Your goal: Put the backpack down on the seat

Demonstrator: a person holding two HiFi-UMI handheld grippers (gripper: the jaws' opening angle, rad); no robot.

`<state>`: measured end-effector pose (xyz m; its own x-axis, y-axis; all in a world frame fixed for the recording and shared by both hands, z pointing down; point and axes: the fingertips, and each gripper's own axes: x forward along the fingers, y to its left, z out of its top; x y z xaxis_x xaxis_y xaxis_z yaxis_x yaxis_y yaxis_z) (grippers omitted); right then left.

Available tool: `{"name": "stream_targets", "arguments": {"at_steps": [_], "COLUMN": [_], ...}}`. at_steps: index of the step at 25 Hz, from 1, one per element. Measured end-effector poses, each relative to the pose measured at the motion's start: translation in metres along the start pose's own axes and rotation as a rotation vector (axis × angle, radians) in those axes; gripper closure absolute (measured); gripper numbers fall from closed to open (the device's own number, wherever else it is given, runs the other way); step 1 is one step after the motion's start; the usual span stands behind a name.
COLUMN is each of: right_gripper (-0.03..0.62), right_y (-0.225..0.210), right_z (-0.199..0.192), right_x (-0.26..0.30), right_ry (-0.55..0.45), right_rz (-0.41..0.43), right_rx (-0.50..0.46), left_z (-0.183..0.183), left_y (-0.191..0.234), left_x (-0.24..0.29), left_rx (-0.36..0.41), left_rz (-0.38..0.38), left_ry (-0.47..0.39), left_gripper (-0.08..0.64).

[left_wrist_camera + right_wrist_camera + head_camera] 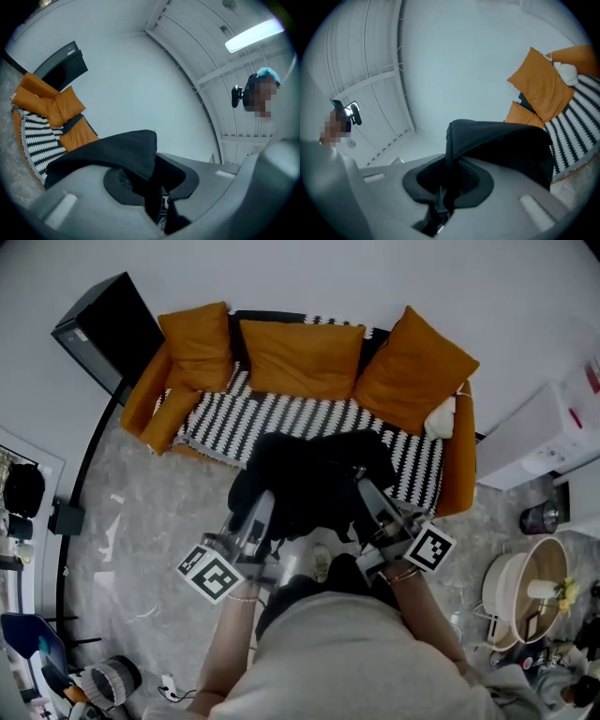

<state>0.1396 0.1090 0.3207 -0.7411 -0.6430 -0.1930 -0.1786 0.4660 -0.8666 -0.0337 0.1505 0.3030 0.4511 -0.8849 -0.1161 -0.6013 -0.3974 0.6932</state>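
left gripper (262, 512) and right gripper (367, 488) fingers each pinch the backpack (309, 474), held at frame centre by the striped sofa seat (281, 418) front edge; carry it level, well over the seat, before lowering

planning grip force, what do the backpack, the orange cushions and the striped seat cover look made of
Backpack: soft black matte fabric that drapes and folds limply, perhaps nylon or polyester.
Orange cushions: plump, smooth matte upholstery cloth; weave unclear.
Striped seat cover: black-and-white textile, probably knitted or woven.

Bare striped seat (281, 418) before orange cushions (302, 358)
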Motion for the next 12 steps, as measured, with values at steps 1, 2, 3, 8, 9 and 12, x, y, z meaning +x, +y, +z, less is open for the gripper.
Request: {"name": "stream_targets", "arguments": {"at_steps": [1, 2, 3, 8, 9, 12], "right_gripper": [0.551, 0.551, 0.551, 0.551, 0.551, 0.551], "right_y": [-0.007, -0.015, -0.023, -0.044, -0.048, -0.058], "right_z": [0.009, 0.018, 0.026, 0.043, 0.044, 0.044], "right_x": [0.004, 0.007, 0.011, 0.024, 0.028, 0.042], "right_ry": [-0.002, -0.008, -0.018, -0.056, -0.058, -0.059], "right_rz": [0.0, -0.004, -0.01, -0.035, -0.043, -0.065], "right_rx": [0.002, 0.012, 0.029, 0.092, 0.095, 0.112], "left_z": [-0.002, -0.004, -0.006, -0.007, -0.006, 0.001], "left_y": [0.0, 0.0, -0.001, 0.004, 0.01, 0.029], "left_x": [0.012, 0.024, 0.034, 0.064, 0.067, 0.074], "left_rx": [0.004, 0.009, 0.014, 0.004, -0.003, -0.014], "left_rz": [-0.001, -0.003, -0.005, -0.004, 0.004, 0.027], "left_ry": [0.008, 0.02, 0.032, 0.063, 0.071, 0.1], "left_gripper": [0.484, 0.485, 0.485, 0.484, 0.483, 0.485]}}
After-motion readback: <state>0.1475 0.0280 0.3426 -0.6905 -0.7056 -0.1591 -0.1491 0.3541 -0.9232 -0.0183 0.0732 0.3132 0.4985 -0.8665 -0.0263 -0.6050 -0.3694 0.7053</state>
